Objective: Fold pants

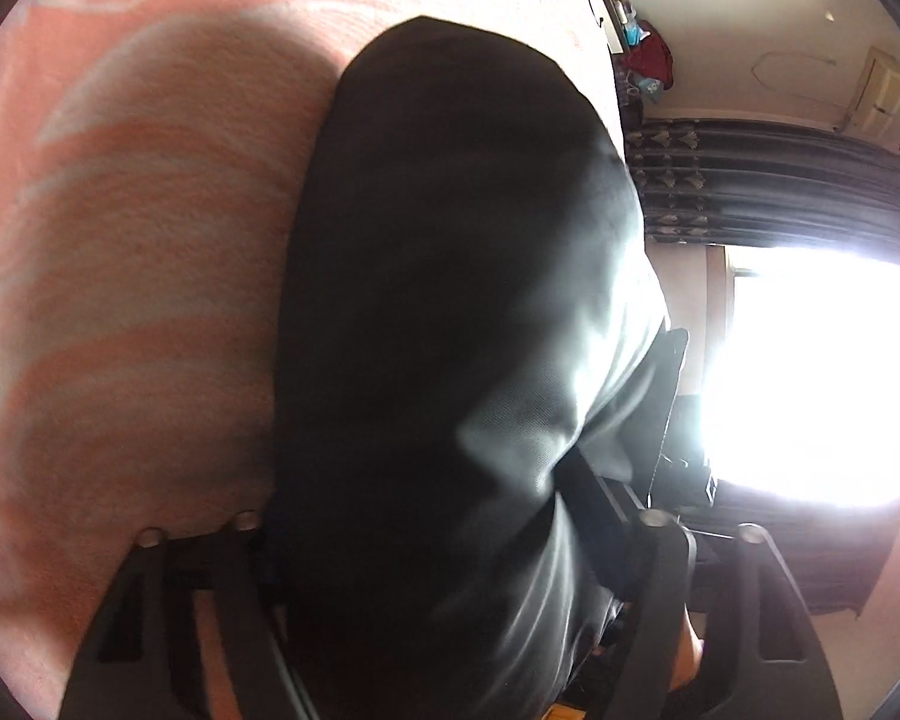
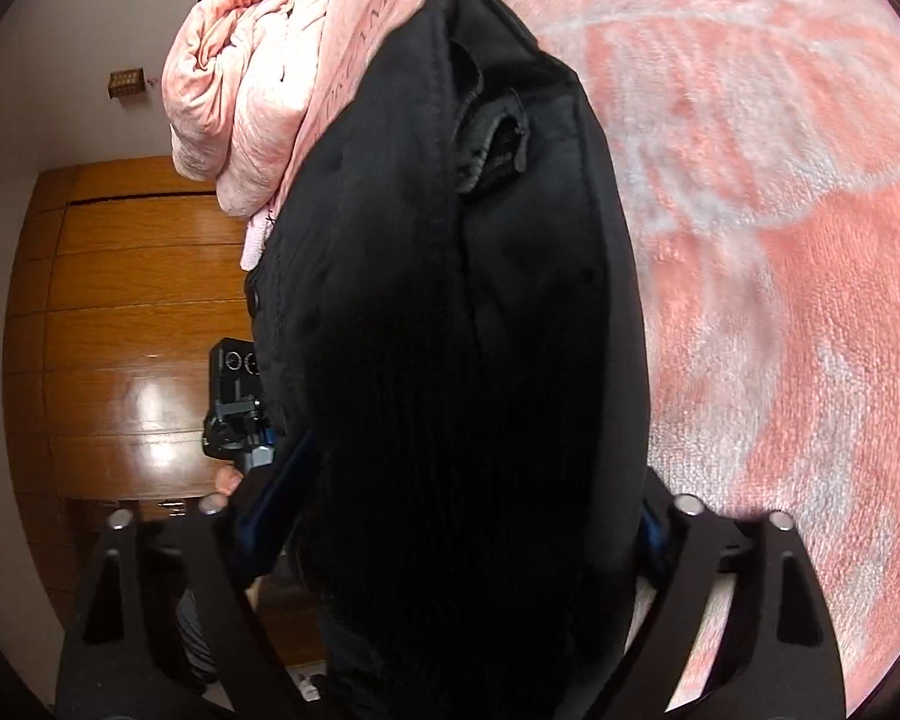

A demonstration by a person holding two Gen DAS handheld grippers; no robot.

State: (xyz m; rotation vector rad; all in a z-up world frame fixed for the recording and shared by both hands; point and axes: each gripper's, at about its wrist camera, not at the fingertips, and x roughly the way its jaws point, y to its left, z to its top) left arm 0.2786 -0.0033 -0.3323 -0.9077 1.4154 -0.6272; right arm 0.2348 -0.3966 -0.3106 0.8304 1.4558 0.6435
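My left gripper and right gripper each clenched a bunch of the black pants; soft, limp cloth, best pinched at edges.

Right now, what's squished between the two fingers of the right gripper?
The black pants. In the right wrist view the right gripper has dark cloth filling the whole gap between its fingers, above the pink blanket.
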